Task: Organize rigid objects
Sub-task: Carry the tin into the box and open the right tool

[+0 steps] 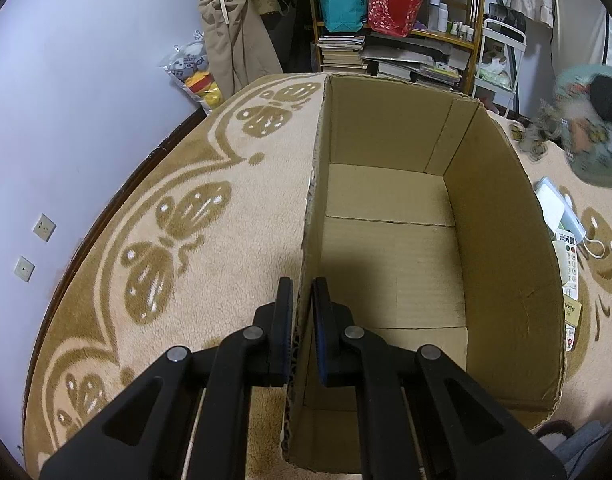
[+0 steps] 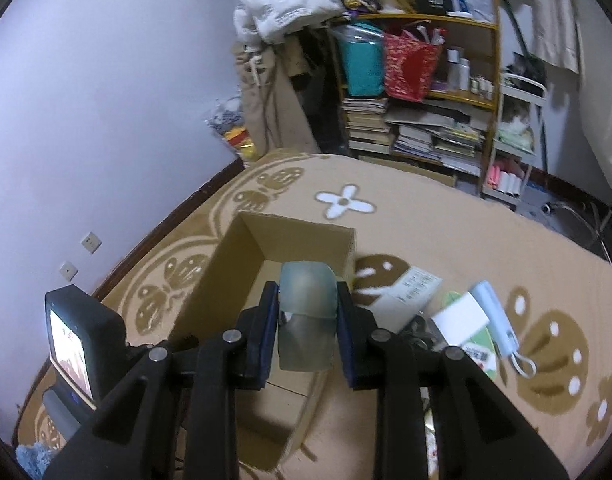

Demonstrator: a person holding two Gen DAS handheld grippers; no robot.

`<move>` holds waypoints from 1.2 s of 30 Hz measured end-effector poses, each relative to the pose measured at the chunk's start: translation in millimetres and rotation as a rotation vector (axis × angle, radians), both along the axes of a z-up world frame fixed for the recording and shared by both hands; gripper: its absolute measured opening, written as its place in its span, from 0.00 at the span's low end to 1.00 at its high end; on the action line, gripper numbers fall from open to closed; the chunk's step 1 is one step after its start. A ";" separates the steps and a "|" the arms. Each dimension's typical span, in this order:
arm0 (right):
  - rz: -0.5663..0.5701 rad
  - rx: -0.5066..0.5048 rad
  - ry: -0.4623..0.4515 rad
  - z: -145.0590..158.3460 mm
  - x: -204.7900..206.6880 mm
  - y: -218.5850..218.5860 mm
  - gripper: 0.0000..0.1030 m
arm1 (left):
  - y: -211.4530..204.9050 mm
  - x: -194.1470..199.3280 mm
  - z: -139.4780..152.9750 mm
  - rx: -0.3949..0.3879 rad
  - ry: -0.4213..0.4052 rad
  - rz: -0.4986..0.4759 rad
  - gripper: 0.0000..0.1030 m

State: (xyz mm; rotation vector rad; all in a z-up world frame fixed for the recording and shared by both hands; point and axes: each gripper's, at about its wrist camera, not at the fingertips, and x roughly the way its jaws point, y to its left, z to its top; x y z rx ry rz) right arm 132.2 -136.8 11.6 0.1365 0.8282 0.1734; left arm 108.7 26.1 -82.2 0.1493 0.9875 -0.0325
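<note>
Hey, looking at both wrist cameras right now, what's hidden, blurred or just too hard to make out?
- Left wrist view: a patterned shape at the right edge is motion-blurred and cut off; unidentifiable.
- Left wrist view: the cardboard box wall hides most of the white items on the carpet beyond it.
- Right wrist view: the translucent object in the right tongs is blurred; its type is unclear.
- Right wrist view: labels on the carpet items are too blurred to read.
</note>
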 end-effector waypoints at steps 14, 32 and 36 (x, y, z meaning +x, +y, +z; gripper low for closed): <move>0.084 -0.058 0.093 -53.4 16.8 32.2 0.28 | 7.9 -0.7 3.9 -0.021 -0.026 0.021 0.09; 0.091 -0.067 0.140 -79.4 6.8 37.2 0.29 | 4.1 -1.0 4.3 -0.030 -0.031 0.023 0.09; 0.089 -0.072 0.144 -80.0 5.4 38.6 0.28 | 2.5 -4.0 3.6 -0.017 -0.044 0.023 0.09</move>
